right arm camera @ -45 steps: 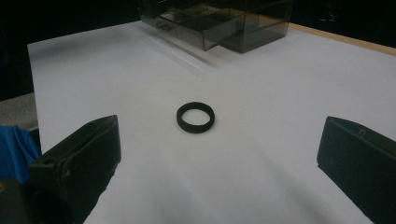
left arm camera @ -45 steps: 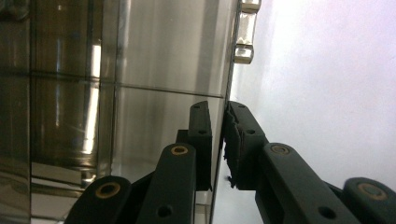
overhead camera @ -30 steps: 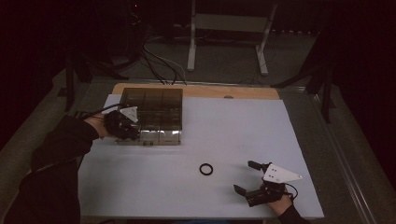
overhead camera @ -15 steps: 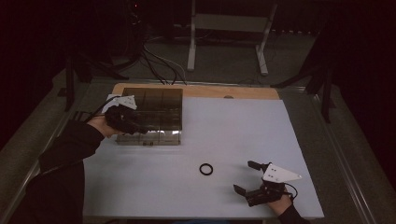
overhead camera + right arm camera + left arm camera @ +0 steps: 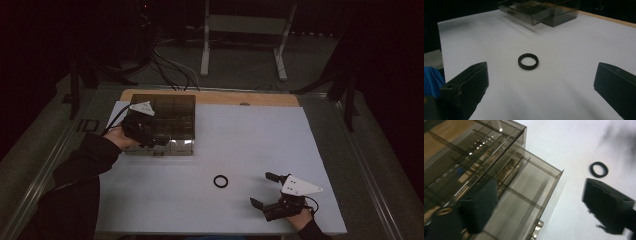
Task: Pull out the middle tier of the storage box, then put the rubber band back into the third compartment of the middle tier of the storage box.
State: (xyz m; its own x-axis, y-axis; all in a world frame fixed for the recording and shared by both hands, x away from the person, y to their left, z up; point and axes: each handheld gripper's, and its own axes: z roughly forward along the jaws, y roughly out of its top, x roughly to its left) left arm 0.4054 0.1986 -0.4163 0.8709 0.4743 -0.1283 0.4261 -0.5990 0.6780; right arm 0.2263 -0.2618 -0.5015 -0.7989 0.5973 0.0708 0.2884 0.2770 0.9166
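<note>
Lying between both spread tongs [image 5: 266, 189], black ring [image 5: 220, 181]; drawer box [image 5: 170, 117] beyond.

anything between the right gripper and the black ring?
Nothing. In the right gripper view, bare white table surface runs from the open right gripper to the black ring; the high view shows the same gap.

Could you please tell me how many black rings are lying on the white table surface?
1. The small black ring lies on the white table surface, between the smoky transparent drawer box and the right gripper.
</note>
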